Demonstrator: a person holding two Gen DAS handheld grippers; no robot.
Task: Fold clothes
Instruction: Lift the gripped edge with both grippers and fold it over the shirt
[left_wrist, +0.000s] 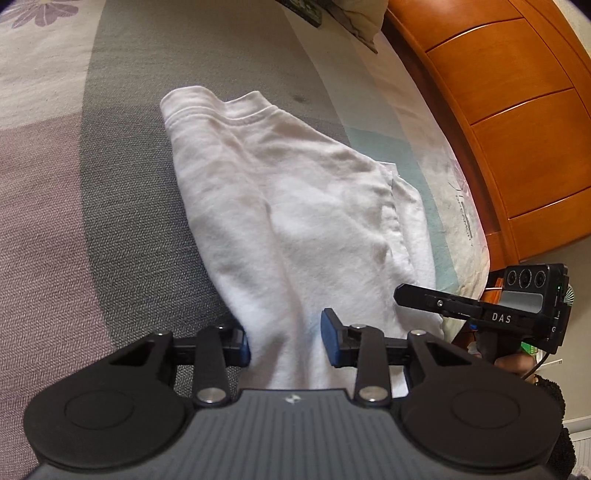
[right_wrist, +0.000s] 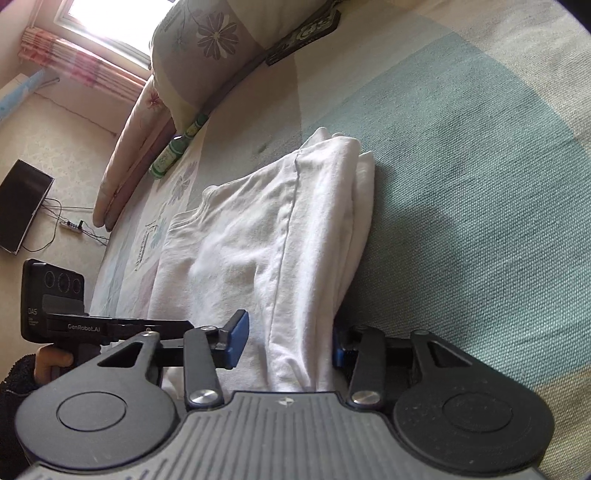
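Note:
A white sweatshirt lies folded lengthwise on the bed cover, collar at the far end. My left gripper is shut on its near edge, and bunched cloth fills the gap between the blue pads. In the right wrist view the same garment runs away from me with a seam along its top. My right gripper is shut on the near edge too, where the folded layers sit between its pads. Each view shows the other gripper beside the cloth, held by a hand.
A wooden headboard stands along the right side of the bed. Pillows, a dark patterned pad and a green bottle lie at the far end. A dark screen and a power strip are on the floor.

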